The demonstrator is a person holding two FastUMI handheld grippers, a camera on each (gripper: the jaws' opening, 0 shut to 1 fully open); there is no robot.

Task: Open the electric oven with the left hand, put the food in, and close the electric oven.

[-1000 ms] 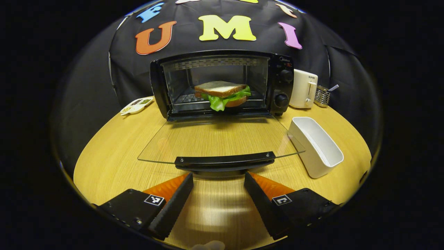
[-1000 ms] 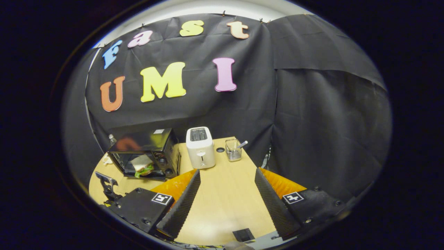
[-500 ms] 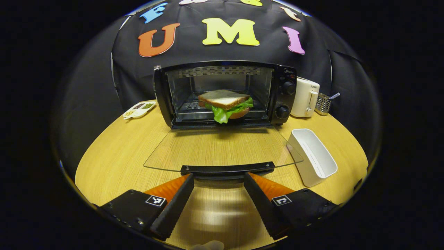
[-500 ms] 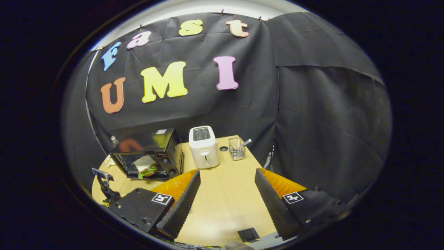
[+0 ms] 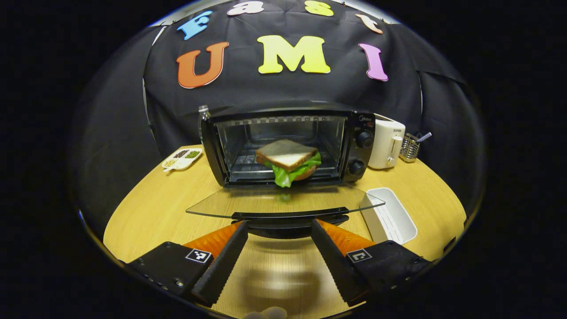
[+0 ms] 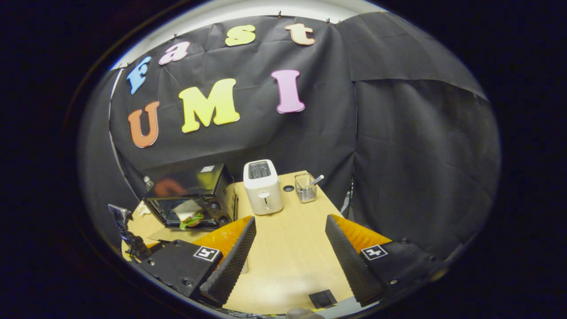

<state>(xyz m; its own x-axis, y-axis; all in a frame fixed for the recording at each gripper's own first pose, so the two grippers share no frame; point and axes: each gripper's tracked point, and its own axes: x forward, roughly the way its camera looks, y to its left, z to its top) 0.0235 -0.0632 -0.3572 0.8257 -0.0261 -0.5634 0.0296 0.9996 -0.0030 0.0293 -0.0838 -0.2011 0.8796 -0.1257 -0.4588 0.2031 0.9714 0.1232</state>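
a: left gripper view first. oven at the back middle of the wooden table, door dropped down flat toward the camera.
b: food?
a: sandwich sits on the rack inside, near the front, lettuce hanging over the edge.
b: left gripper?
a: fingers spread apart, nothing between them. tips just at the door's handle, one either side of the middle. can't tell if they touch it.
b: other stuff?
a: white toaster just right of the oven, wire basket right of that with a utensil in it. white tub on the table right of the door. small divided dish left of the oven. bottle top pokes up behind the oven's left corner.
b: ok, right gripper view.
a: right gripper fingers wide apart too, holding nothing, above bare table well right of the oven.
b: oven visible there?
a: yes, oven at the left, sandwich seen inside, door down. toaster beside it, wire basket right of the toaster, dark round hole in the table between them.
b: the other gripper?
a: part of the left gripper's rig at the far left edge, in front of the door. small dark square thing at the near table edge.
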